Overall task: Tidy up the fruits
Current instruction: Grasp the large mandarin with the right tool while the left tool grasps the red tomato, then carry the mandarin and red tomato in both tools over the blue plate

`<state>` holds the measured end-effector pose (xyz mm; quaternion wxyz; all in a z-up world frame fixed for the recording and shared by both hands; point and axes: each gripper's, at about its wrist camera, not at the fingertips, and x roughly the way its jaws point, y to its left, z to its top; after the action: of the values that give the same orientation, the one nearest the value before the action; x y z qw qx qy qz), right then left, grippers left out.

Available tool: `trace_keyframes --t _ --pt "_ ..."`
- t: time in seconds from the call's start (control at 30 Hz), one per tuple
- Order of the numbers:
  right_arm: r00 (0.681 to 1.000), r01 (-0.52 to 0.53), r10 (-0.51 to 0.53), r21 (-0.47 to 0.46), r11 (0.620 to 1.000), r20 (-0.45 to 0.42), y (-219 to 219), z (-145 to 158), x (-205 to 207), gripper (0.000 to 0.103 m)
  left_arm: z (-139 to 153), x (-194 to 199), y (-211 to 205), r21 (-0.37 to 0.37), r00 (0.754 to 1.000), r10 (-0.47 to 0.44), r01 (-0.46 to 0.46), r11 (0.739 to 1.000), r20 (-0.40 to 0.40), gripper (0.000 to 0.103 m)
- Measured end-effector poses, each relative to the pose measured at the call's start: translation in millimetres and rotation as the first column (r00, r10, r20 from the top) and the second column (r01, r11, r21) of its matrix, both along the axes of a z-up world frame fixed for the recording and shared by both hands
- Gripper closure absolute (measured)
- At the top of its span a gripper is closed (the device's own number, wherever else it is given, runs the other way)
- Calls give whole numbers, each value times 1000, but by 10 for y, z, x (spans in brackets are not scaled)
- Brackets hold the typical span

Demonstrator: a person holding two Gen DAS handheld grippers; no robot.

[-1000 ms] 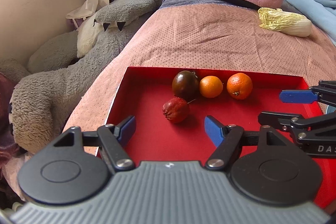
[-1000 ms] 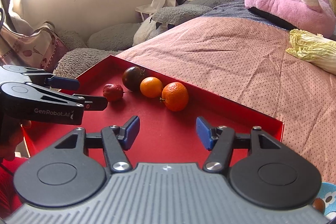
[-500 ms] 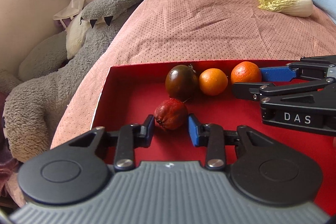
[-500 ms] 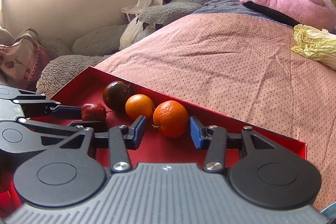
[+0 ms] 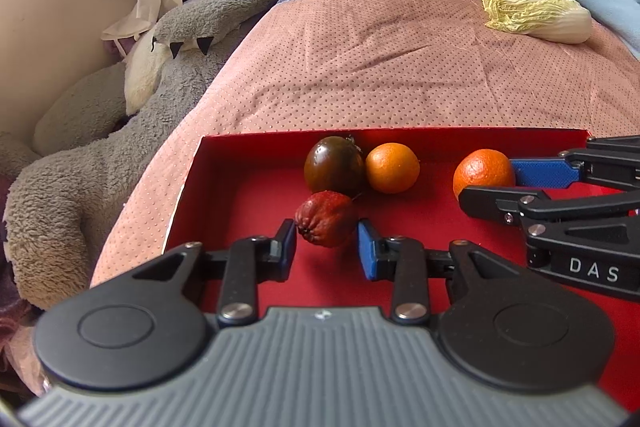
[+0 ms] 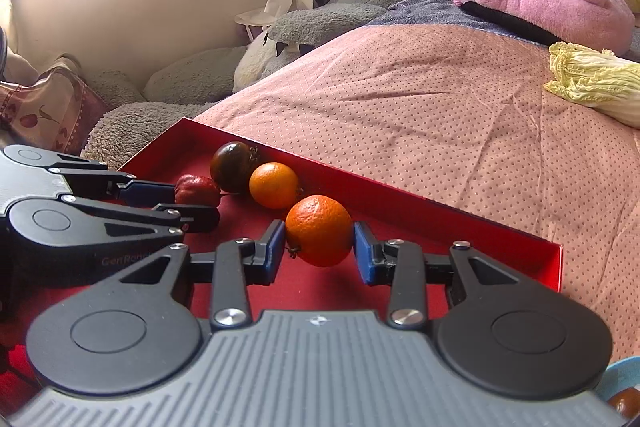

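Pink bedspread [image 5: 380,67] with a red tray [image 5: 248,195] on it. Left claw [image 5: 326,247] is clamped on the wrinkly red fruit [image 5: 326,219]; right claw [image 6: 320,249] is closing on an orange [image 6: 320,229], pads touching it, both inside the tray.

In the shallow red cardboard tray [image 5: 240,187], a dark round tomato [image 5: 334,163] and smooth orange mandarin [image 5: 393,167] touch at its far edge; a wrinkled red fruit [image 5: 326,218] lies just before them.
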<state>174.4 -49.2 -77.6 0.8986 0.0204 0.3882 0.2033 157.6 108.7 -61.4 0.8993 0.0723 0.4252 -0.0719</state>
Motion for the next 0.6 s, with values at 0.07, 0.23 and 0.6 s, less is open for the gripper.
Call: trace_keyframes --t 0.07,0.23,0.6 --pt "1000 2 -2 12 1000 -6 -68 27 -108 60 34 -38 -35 -10 1000 2 -2 1000 6 67" --pt "1000 -4 4 35 999 -16 -237 92 -398 60 118 -138 -154 -52 999 33 -33 998 9 67" --pt "1000 -15 16 66 998 -27 -548 195 -858 60 137 -474 -445 -55 998 61 -60 997 18 67"
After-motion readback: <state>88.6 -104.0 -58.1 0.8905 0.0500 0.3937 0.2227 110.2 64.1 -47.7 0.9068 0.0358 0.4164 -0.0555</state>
